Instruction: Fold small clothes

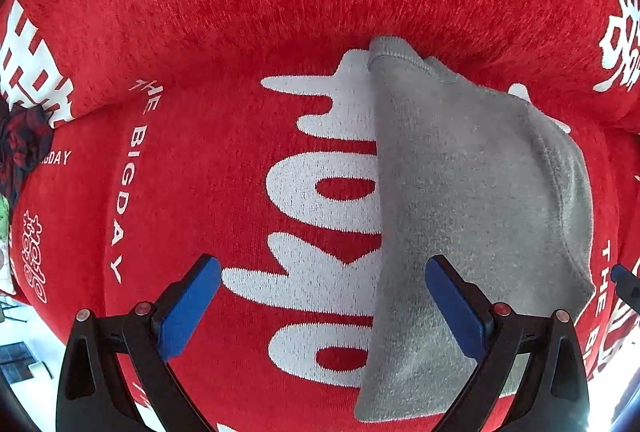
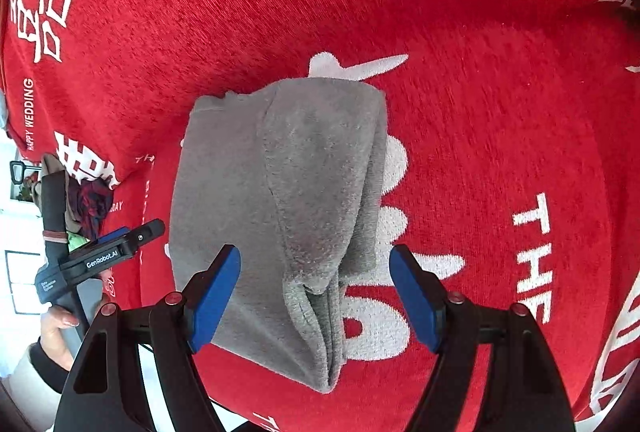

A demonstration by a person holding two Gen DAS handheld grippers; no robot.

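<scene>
I see one small grey garment [image 2: 280, 199], a fleecy knit piece folded over on itself, lying on the red cloth [image 2: 500, 119] that covers the surface. In my right wrist view it sits in the middle, a stitched hem at its far left corner and doubled edges meeting in a seam at its near end. A thicker folded layer runs down its right half, over a flatter layer on the left. In my left wrist view the same garment [image 1: 460, 216] lies right of centre, covering part of the large white lettering woven into the red cloth [image 1: 240, 11].

My right tongs [image 2: 316, 296] are spread wide, one blue pad on either side of the garment's near end, gripping nothing. My left tongs [image 1: 322, 306] are spread too, the right pad over the grey fabric and the left pad over bare red cloth, holding nothing.

At the far left of the right wrist view I can see the left gripper's black body and the hand [image 2: 56, 328] holding its handle. Beyond it, a bundle of dark red-and-navy fabric [image 2: 90, 207] lies at the cloth's left edge, well apart from the garment. Nothing lies on the grey piece.
</scene>
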